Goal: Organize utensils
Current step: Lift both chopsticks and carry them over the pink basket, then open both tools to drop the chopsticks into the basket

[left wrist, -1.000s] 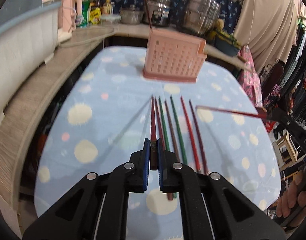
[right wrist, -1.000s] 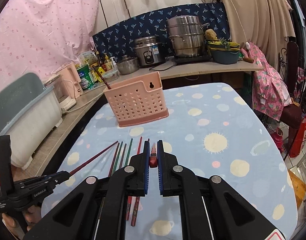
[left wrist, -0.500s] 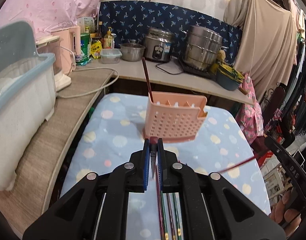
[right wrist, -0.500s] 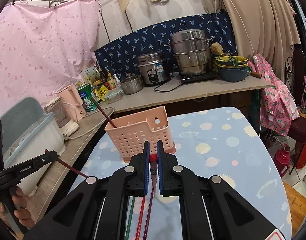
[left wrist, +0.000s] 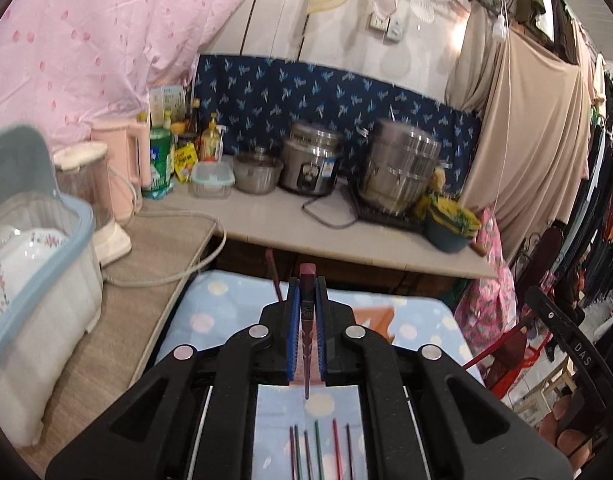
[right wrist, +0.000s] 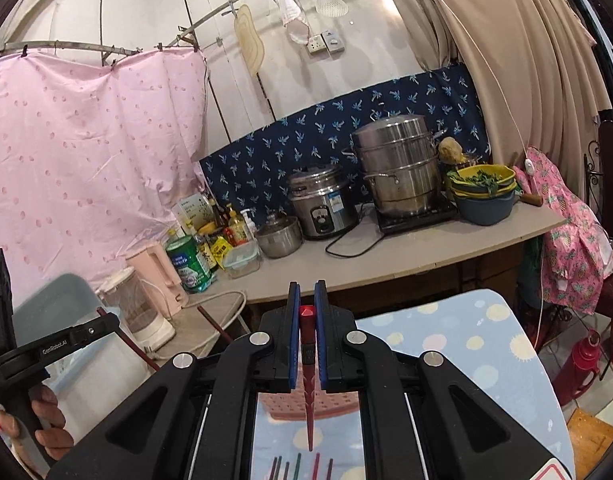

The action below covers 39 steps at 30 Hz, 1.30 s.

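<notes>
My left gripper (left wrist: 306,282) is shut on a dark red chopstick (left wrist: 306,360) that hangs tip down above the dotted blue table (left wrist: 226,320). The pink basket (left wrist: 376,316) lies mostly hidden behind its fingers, and one chopstick (left wrist: 273,276) stands in it. My right gripper (right wrist: 306,292) is shut on a bright red chopstick (right wrist: 309,408), just over the pink basket (right wrist: 282,404). Several loose chopsticks (left wrist: 318,452) lie in a row on the cloth below; they show again as loose chopsticks (right wrist: 302,466) in the right wrist view. Each gripper appears in the other's view: right gripper (left wrist: 526,320), left gripper (right wrist: 106,326).
Behind the table runs a counter (right wrist: 406,252) with a steel steamer pot (right wrist: 398,168), a rice cooker (right wrist: 322,200), bowls (right wrist: 482,196) and bottles. A blue dish rack (left wrist: 34,280) and a pink kettle (left wrist: 122,168) stand at the left. A red flask (right wrist: 578,364) stands on the floor at the right.
Both grippers have risen, each carrying its chopstick off the table. The views have tilted up toward the counter, and the basket has slid under the fingers.
</notes>
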Tool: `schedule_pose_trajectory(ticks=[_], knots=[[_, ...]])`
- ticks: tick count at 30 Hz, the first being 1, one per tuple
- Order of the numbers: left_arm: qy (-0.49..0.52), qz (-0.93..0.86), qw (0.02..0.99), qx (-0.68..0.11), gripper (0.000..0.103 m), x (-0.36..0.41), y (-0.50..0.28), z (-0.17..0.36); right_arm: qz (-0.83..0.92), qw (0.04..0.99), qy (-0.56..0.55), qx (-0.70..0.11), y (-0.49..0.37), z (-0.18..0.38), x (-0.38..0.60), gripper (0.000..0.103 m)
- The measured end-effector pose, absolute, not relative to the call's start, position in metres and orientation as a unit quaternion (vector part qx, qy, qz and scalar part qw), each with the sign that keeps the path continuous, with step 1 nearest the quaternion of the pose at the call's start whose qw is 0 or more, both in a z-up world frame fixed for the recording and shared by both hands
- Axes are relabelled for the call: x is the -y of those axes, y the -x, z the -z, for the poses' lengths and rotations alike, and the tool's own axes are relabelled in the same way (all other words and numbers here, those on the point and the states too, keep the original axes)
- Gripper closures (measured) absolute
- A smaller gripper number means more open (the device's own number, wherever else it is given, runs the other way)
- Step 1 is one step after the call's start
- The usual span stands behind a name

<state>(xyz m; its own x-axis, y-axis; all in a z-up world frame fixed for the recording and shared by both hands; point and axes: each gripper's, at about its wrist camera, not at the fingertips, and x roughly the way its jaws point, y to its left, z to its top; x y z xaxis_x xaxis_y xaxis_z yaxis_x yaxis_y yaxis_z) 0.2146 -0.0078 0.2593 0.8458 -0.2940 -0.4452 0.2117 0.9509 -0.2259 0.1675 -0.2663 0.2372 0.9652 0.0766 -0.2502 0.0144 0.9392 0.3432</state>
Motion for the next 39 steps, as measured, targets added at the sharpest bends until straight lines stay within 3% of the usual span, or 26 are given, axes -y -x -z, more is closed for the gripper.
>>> schedule_pose_trajectory(ticks=[10,27,39], knots=[[0.103,0.113,0.971,-0.182,0.096,0.013,-0.263,-0.306,-0.021,0.982,-0.169,-0.085,-0.234,-0.280,0.260,0.096],[0.080,0.109,0.953,-0.271,0.096,0.033,-0.310,-0.215,-0.016,0.970,-0.158,-0.184,-0.298,-0.187,0.246,0.096],[0.081,0.090,0.949,-0.292,0.094,0.023,-0.310,-0.193,-0.026,0.968,-0.152,-0.197,-0.285,-0.180,0.245,0.092]])
